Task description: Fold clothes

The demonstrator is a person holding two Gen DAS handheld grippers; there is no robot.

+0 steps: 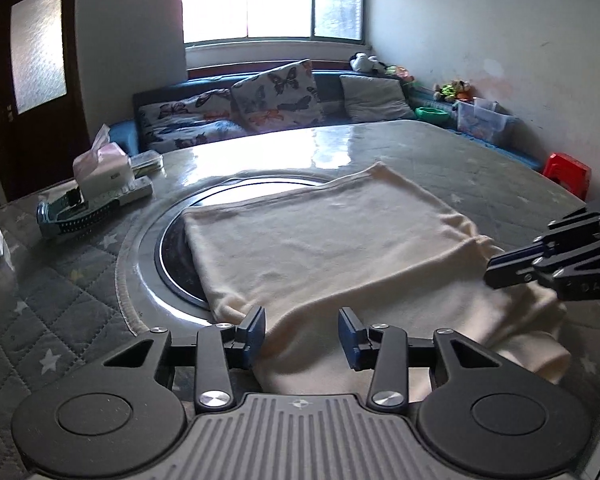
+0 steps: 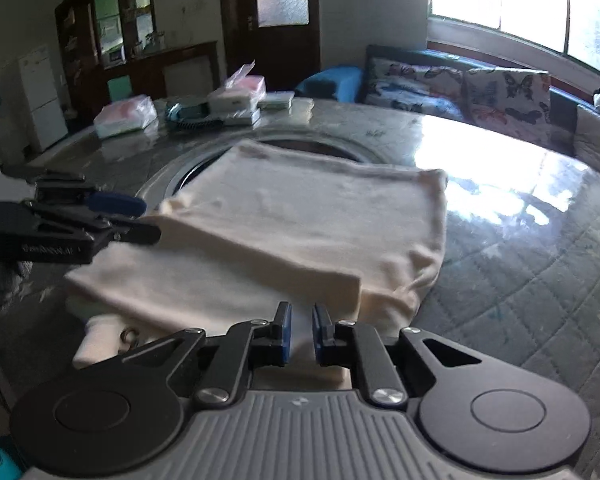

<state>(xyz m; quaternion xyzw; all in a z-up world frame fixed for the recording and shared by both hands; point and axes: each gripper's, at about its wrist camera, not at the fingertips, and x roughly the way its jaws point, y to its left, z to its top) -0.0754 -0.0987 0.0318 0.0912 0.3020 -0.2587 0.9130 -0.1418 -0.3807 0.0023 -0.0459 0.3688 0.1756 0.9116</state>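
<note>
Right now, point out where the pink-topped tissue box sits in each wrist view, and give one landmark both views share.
Left wrist view: the pink-topped tissue box sits at the left, on the far part of the round quilted table.
Right wrist view: it sits upper centre-left, at the table's far edge.
Shared landmark: the folded cream garment in the middle of the table.

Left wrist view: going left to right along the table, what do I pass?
Hairbrush → tissue box → cream garment → right gripper → red stool.
</note>
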